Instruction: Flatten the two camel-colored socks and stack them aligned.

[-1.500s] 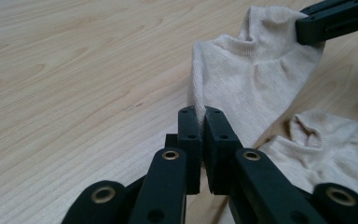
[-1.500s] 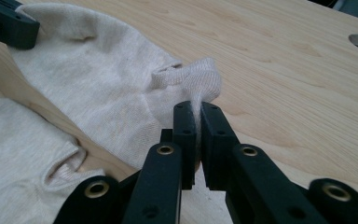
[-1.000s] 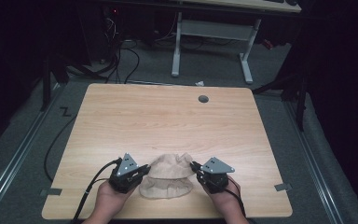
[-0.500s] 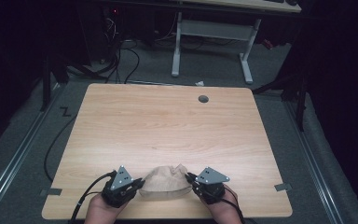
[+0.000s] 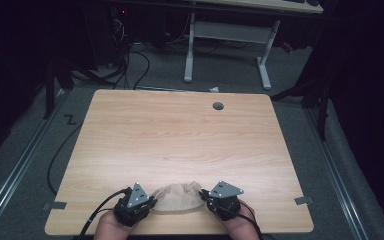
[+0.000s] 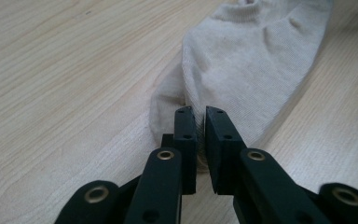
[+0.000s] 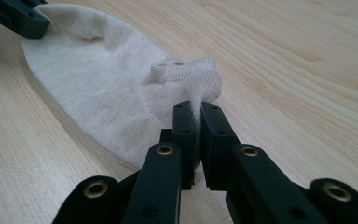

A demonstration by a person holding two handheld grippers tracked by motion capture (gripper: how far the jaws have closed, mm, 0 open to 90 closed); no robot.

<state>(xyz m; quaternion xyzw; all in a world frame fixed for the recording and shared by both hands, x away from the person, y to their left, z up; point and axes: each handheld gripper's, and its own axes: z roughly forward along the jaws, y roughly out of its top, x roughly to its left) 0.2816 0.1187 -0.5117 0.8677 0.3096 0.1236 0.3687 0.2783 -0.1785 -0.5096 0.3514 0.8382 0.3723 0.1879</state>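
left gripper (image 5: 150, 204): jaws pinched on the sock's left end, fabric caught between them at the table's near edge
right gripper (image 5: 206, 196): jaws clamped on the sock's bunched cuff at its right end
sock (image 5: 177, 197): beige, laid flat on the table between both grippers, close to the near edge
table (image 5: 180, 135): light wood; round cable hole (image 5: 218, 106) seen beyond the sock, near the far edge
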